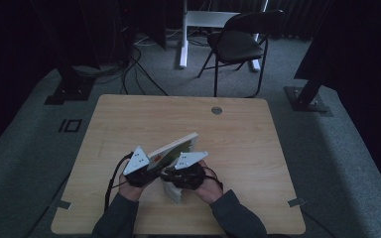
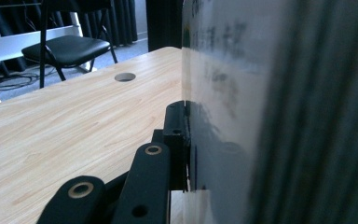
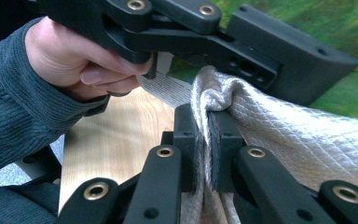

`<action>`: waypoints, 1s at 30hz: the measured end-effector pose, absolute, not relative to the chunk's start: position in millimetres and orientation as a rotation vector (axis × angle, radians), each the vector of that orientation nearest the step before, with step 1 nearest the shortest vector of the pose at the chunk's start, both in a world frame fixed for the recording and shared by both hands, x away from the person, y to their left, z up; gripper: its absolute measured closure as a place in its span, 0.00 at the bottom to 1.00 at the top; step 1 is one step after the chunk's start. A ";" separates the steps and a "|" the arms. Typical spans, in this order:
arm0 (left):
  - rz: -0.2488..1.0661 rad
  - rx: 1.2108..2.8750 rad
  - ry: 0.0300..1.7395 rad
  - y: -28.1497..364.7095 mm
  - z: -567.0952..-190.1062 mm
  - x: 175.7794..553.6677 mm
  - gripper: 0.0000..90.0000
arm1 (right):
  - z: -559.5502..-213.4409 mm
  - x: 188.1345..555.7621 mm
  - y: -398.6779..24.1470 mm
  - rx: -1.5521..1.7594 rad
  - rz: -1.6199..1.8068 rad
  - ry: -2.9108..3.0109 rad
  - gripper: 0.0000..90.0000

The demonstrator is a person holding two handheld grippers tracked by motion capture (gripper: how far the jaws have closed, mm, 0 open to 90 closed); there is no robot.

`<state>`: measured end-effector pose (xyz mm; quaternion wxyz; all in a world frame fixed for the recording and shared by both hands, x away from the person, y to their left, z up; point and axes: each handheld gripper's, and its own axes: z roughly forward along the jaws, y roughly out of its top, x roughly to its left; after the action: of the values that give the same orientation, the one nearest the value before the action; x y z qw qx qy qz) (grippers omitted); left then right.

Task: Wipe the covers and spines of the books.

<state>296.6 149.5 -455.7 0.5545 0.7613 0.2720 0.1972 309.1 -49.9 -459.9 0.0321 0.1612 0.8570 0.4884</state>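
A flat board with a green picture (image 1: 174, 147) is held tilted above the middle of the wooden table (image 1: 129, 119). My left gripper (image 1: 151, 166) is shut on its near lower edge. In the left gripper view the board (image 2: 223, 93) stands edge-on, pinched at my left gripper (image 2: 189, 144). Just right of it in the high view, my right gripper (image 1: 171, 176) is shut on a white quilted cloth (image 1: 173, 192) that hangs to the table. The right gripper view shows the cloth (image 3: 284, 135) bunched between the jaws of my right gripper (image 3: 204, 126), with the board (image 3: 345, 37) behind.
A round cable hole (image 1: 217, 110) sits near the table's far edge. A black folding chair (image 1: 238, 42) and a white desk frame (image 1: 203, 20) stand beyond the table. Cables (image 1: 129, 69) lie on the grey carpet at the far left.
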 end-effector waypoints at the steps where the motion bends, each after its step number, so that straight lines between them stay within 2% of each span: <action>1: 0.468 1.800 0.642 149.9 -455.8 296.9 0.86 | -459.9 308.8 -49.2 0.495 1.505 2.640 0.93; 30: 0.463 1.795 0.655 149.1 -456.4 297.4 0.86 | -462.1 305.2 -40.8 0.471 1.530 2.659 0.93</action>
<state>297.4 149.1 -456.4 0.5544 0.7599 0.2772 0.1960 305.2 -40.8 -462.1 0.0188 0.1516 0.8565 0.4930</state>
